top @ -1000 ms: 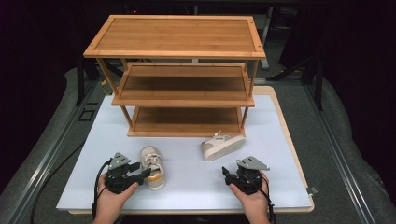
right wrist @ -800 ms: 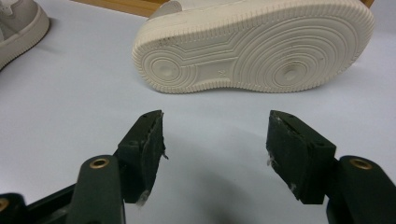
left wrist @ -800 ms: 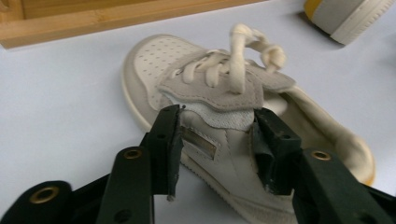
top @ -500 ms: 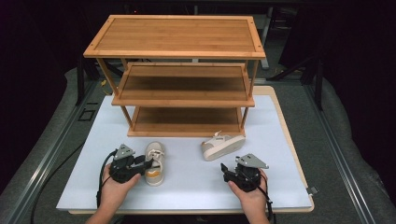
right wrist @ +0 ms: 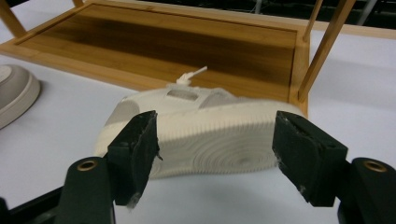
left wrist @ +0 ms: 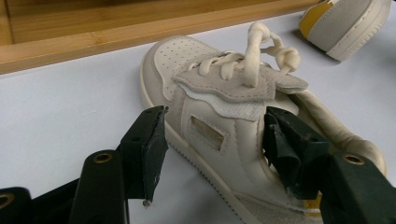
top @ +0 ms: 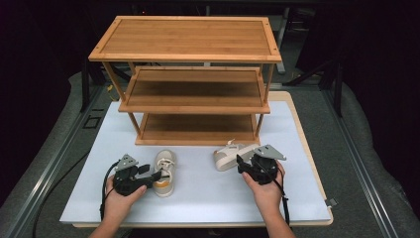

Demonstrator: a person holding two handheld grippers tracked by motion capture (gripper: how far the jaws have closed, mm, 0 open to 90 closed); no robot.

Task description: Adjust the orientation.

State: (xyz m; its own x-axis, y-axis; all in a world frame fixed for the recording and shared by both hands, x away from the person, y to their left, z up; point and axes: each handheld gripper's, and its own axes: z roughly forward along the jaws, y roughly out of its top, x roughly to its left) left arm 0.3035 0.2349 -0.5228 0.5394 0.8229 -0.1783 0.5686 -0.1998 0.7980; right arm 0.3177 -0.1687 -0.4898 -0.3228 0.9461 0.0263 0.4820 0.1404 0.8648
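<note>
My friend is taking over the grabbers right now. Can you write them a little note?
Left gripper: open, jaws just widened, straddling the upright shoe, one jaw inside its opening.
Right gripper: open, jaws just widened, either side of the tipped shoe, which lies on its side, not gripping.
Rack: all three shelves bare.
Done: nothing shelved.
Left: probably grip each shoe and set both on a shelf.

left gripper: black body, grey 3-cornered plate, black cable trailing toward 6 o'clock
right gripper: same build
jaws: black, brass-ringed screws
forearms: bare
</note>
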